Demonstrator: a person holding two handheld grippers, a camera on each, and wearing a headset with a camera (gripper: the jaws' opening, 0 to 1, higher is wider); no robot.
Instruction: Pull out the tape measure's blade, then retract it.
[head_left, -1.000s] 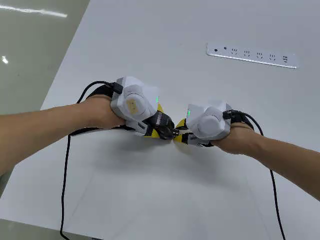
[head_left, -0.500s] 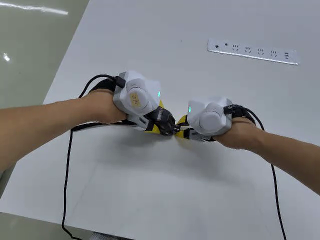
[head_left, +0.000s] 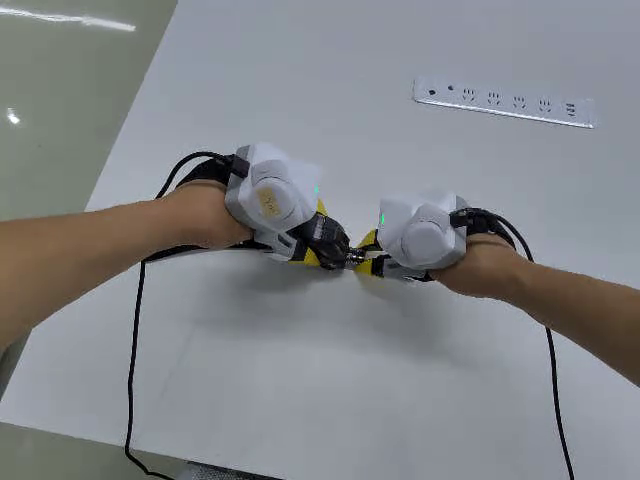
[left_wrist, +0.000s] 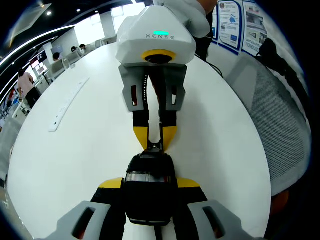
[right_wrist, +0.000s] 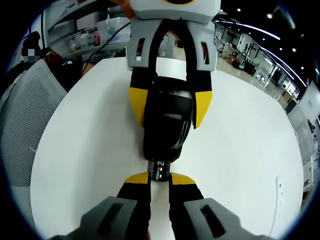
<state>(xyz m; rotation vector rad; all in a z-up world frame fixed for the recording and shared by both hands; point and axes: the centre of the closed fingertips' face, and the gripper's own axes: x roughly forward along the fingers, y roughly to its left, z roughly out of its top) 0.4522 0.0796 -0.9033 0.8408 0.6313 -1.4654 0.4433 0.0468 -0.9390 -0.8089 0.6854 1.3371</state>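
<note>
Gripping the black case of the tape measure (right_wrist: 167, 119), the left claw (left_wrist: 150, 183) is clamped on it, one yellow-tipped jaw pressed to each flank. The case sits between those jaws with its mouth pointing forward, away from the left claw's body and toward the right claw (right_wrist: 159, 179). The right claw faces it head-on, and its jaws are together, pinching the tip of the blade (right_wrist: 159, 169) right in front of the case mouth. Only a short stretch of blade shows between the case and the right claw's tips, with a printed 2 readable on it.

In the head view the two claws meet nearly tip to tip just above the white counter (head_left: 400, 380), each held in one of the person's hands. I cannot tell whether the case touches the counter. A white power strip (head_left: 503, 104) lies flat well beyond the right claw, on the far side of the counter. A black cable (head_left: 132, 330) runs back from the left claw and down toward the counter's near edge.
</note>
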